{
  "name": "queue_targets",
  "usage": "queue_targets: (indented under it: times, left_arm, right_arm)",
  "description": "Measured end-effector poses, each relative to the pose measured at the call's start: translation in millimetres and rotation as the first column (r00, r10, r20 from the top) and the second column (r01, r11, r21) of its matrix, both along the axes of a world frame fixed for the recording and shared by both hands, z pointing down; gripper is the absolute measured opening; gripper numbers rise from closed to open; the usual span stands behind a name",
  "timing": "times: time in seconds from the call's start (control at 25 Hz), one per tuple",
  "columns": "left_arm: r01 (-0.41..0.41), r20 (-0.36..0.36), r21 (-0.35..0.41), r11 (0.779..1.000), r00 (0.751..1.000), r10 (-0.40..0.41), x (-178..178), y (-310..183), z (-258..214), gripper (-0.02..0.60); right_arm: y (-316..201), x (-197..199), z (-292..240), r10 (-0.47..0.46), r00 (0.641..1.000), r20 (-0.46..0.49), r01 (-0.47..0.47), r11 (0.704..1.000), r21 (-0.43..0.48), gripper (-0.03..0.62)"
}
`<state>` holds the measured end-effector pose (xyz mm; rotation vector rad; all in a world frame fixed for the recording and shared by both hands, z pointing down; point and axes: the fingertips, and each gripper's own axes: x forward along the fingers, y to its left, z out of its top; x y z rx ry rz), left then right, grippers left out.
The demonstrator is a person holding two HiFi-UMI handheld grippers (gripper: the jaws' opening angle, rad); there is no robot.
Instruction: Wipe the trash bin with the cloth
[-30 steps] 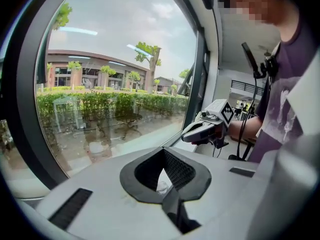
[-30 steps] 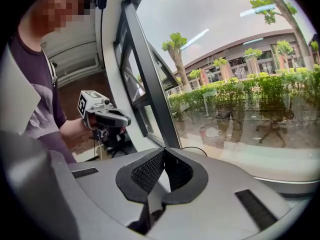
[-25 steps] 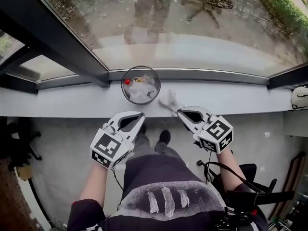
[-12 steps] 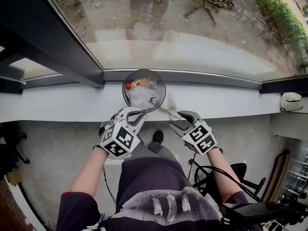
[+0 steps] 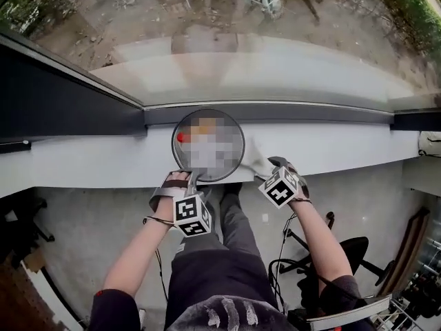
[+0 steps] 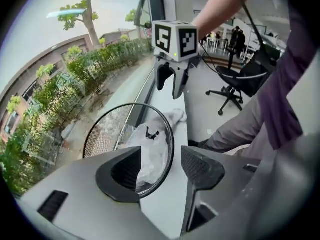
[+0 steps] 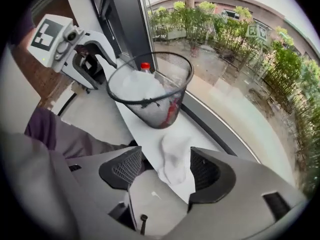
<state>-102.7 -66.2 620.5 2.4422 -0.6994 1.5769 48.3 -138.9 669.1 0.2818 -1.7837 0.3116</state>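
Note:
A black wire-mesh trash bin point(image 5: 207, 145) with a white bag and a red-capped bottle point(image 7: 145, 66) inside stands on the white window ledge point(image 5: 89, 161). A crumpled white cloth point(image 5: 256, 163) lies on the ledge just right of the bin. My left gripper point(image 5: 180, 179) is at the bin's near side. Its jaws have just been opening, and the bin's rim point(image 6: 171, 146) passes between them untouched. My right gripper point(image 5: 274, 163) points down over the cloth point(image 7: 175, 159). Its jaws have just been opening too, with the cloth between them, not pinched.
Window glass and a dark frame point(image 5: 76, 112) rise directly behind the ledge. The ledge's front edge drops to a grey floor point(image 5: 83, 233). An office chair point(image 5: 351, 250) stands at the lower right, and a white object point(image 5: 431, 143) sits at the ledge's far right.
Both grippers have come down from in front of the body to the ledge. Both went from shut to open, the left at the bin's rim, the right over the cloth.

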Motion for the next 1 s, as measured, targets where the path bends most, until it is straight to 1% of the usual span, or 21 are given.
queue_targets:
  times: [0.08, 0.16, 0.24, 0.32, 0.36, 0.4, 0.52, 0.56, 0.6, 0.64, 0.68, 0.72, 0.8, 0.84, 0.88, 0.92, 1.0]
  left_arm:
    - [-0.002, 0.062, 0.005, 1.000, 0.998, 0.001, -0.6, -1.7, 17.1, 0.230]
    - [0.006, 0.118, -0.008, 1.000, 0.993, -0.005, -1.7, 0.1, 30.9, 0.229]
    - [0.048, 0.153, -0.014, 0.999, 0.987, -0.045, -1.3, 0.4, 39.2, 0.229]
    - [0.107, 0.170, 0.010, 0.994, 0.980, -0.107, -1.3, -3.4, 42.4, 0.227]
    - [0.127, 0.177, 0.028, 0.991, 0.976, -0.130, -2.8, -4.9, 41.3, 0.205]
    - [0.140, 0.180, 0.040, 0.989, 0.973, -0.145, -4.6, -6.0, 38.8, 0.190]
    - [0.154, 0.176, 0.038, 0.987, 0.971, -0.159, -5.4, -11.5, 32.4, 0.187]
    - [0.152, 0.176, 0.032, 0.988, 0.972, -0.155, -4.2, -12.7, 31.4, 0.183]
    - [0.149, 0.176, 0.023, 0.989, 0.973, -0.150, -3.0, -12.6, 30.7, 0.179]
    - [0.146, 0.174, 0.013, 0.989, 0.974, -0.146, -2.1, -11.6, 30.3, 0.178]
    - [0.145, 0.170, 0.004, 0.989, 0.975, -0.144, -1.0, -10.5, 30.2, 0.175]
    - [0.146, 0.164, -0.004, 0.989, 0.976, -0.144, 0.3, -9.4, 30.4, 0.169]
    - [0.160, 0.145, -0.018, 0.987, 0.977, -0.156, 2.8, -8.2, 28.7, 0.167]
    - [0.175, 0.135, -0.027, 0.984, 0.976, -0.170, 3.1, -8.7, 26.2, 0.167]
    - [0.192, 0.126, -0.037, 0.981, 0.974, -0.186, 2.6, -9.4, 22.6, 0.167]
    - [0.205, 0.118, -0.048, 0.978, 0.973, -0.198, 1.9, -9.6, 18.9, 0.167]
    - [0.200, 0.109, -0.063, 0.978, 0.975, -0.193, 1.7, -7.1, 15.7, 0.169]
  right_arm:
    - [-12.2, 5.9, 37.8, 0.004, 0.999, -0.035, -0.003, 1.000, 0.015, 0.282]
    - [-18.2, 8.5, 75.1, 0.010, 0.999, -0.044, -0.009, 1.000, 0.021, 0.282]
    - [-19.9, 9.9, 107.8, 0.009, 0.999, -0.040, -0.009, 1.000, 0.000, 0.282]
    - [-19.9, 13.3, 137.2, -0.007, 0.998, -0.055, 0.006, 1.000, -0.028, 0.282]
    - [-18.2, 16.0, 150.6, -0.023, 0.997, -0.076, 0.020, 0.999, -0.033, 0.282]
    - [-16.6, 18.1, 162.4, -0.041, 0.994, -0.099, 0.038, 0.999, -0.029, 0.282]
    - [-22.4, 20.4, 188.1, -0.105, 0.982, -0.154, 0.110, 0.994, 0.024, 0.281]
    - [-23.0, 21.4, 194.6, -0.126, 0.978, -0.164, 0.133, 0.991, 0.032, 0.268]
    - [-20.7, 22.8, 199.2, -0.141, 0.976, -0.169, 0.148, 0.989, 0.029, 0.165]
    - [-17.2, 23.1, 200.7, -0.146, 0.976, -0.164, 0.151, 0.988, 0.019, 0.111]
    - [-14.1, 21.4, 198.2, -0.138, 0.980, -0.146, 0.141, 0.990, 0.006, 0.091]
    - [-11.9, 17.5, 191.2, -0.119, 0.987, -0.110, 0.119, 0.993, -0.006, 0.084]
    - [-10.9, 3.8, 162.4, -0.045, 0.999, 0.016, 0.045, 0.998, -0.034, 0.080]
    - [-14.8, -4.2, 141.5, 0.009, 0.995, 0.096, -0.005, 0.999, -0.049, 0.080]
    - [-22.7, -11.3, 118.0, 0.067, 0.982, 0.176, -0.058, 0.997, -0.060, 0.078]
    - [-34.1, -17.2, 94.0, 0.120, 0.961, 0.249, -0.107, 0.992, -0.065, 0.078]
    - [-61.6, -25.5, 50.4, 0.186, 0.912, 0.366, -0.179, 0.982, -0.052, 0.078]
